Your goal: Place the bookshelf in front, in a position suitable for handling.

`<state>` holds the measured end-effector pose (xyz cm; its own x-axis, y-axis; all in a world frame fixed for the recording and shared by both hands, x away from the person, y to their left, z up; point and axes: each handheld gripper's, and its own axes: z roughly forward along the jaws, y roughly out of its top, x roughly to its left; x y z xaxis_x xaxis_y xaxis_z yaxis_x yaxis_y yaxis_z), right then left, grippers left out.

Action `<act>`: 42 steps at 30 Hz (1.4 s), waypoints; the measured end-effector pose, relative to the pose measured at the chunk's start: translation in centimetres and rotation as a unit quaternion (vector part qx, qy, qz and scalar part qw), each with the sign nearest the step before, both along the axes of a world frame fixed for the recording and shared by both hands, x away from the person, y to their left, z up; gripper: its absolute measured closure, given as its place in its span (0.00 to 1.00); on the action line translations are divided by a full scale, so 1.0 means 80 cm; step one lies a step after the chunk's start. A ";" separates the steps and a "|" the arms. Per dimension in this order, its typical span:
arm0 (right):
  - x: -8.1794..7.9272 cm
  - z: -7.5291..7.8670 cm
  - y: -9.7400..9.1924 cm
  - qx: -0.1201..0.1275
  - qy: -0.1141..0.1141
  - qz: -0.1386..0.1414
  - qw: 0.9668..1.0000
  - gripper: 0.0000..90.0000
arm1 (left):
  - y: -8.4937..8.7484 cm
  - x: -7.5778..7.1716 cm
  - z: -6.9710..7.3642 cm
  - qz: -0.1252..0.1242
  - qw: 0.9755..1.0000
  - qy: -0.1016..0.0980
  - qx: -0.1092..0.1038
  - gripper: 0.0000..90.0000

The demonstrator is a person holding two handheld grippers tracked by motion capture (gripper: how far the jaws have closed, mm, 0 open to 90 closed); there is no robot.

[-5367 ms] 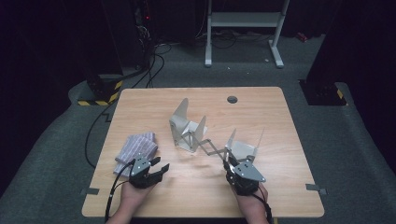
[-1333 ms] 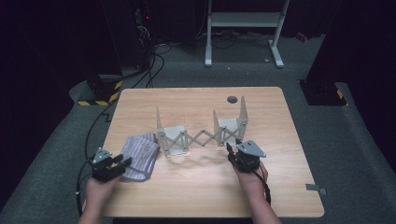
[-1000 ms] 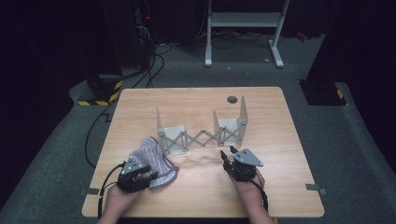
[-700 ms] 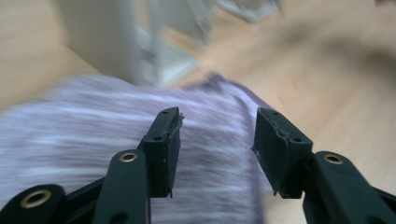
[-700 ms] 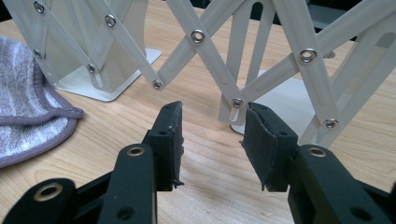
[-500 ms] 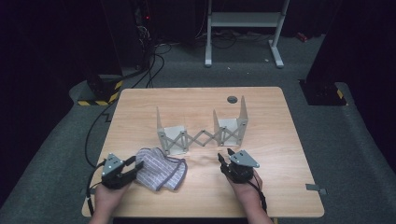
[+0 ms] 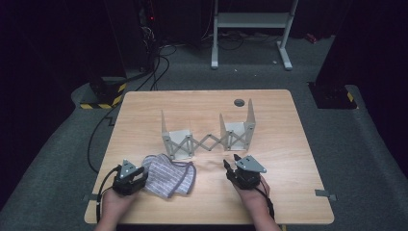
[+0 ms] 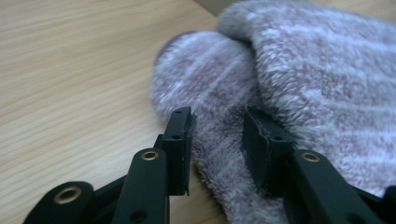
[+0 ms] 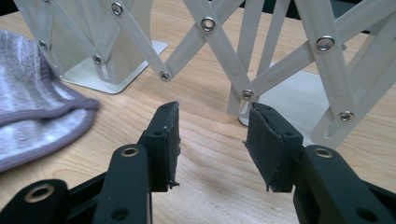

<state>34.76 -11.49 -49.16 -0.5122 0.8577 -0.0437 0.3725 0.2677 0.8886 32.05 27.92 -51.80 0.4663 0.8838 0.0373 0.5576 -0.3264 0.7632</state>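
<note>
A: Where does the striped cloth (image 7: 169, 174) lie?

B: On the near left part of the table (image 7: 288, 125), folded over itself, with its left edge at the left claw (image 7: 142, 172). The left gripper view shows fuzzy purple and white stripes (image 8: 299, 79) running between the two pads (image 8: 181, 140).

A: Does the left claw have hold of it?

B: Its jaws have just been closing and stand partly apart, with the cloth's edge between them. The right pad looks to be against the pile, while the left pad sits at the very edge; whether both are pressing on it cannot be told.

A: And the right claw (image 7: 231, 161)?

B: It sits at the near right of the table, pointing toward the far side, with nothing between its pads (image 9: 164, 135). Its jaws have just been opening and stand roughly half apart over bare wood.

A: What lies ahead of it?

B: The white scissor rack (image 7: 208, 139), stretched out left to right at the middle of the table. Its lattice bars (image 9: 224, 51) stand just beyond the pads, apart from them. The cloth's grey border (image 9: 46, 116) lies to the left of that claw
</note>
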 end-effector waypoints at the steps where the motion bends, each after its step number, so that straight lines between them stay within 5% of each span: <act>1: 0.000 0.000 0.000 0.001 0.001 0.003 1.000 0.59 | -0.006 -0.001 -0.001 -0.010 1.000 0.000 0.002 0.69; 16: -0.006 -0.005 0.027 0.004 0.025 0.075 0.997 0.50 | -0.090 -0.003 -0.008 -0.108 0.994 -0.016 -0.002 0.69; 23: -0.016 -0.008 0.039 0.013 0.040 0.118 0.992 0.42 | -0.127 0.006 -0.009 -0.133 0.991 -0.024 -0.017 0.66; 27: -0.022 -0.017 0.055 0.001 0.067 0.157 0.985 0.32 | -0.118 0.002 0.000 -0.126 0.991 -0.045 -0.019 0.63; 35: -0.022 -0.040 0.092 -0.063 0.112 0.192 0.973 0.20 | -0.058 -0.001 0.011 -0.070 0.996 -0.060 -0.022 0.63; 38: -0.025 -0.041 0.102 -0.081 0.112 0.207 0.968 0.30 | -0.042 0.002 0.013 -0.048 0.996 -0.059 -0.040 0.62; 42: -0.028 -0.040 0.101 -0.071 0.109 0.213 0.968 0.69 | -0.046 0.011 0.016 -0.044 0.996 -0.064 -0.050 0.62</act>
<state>32.50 -3.43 -52.35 -0.8283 0.5603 0.0038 0.3765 0.5516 0.7443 32.95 24.27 -50.52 0.5385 0.8425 0.0152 0.4274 -0.2886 0.8568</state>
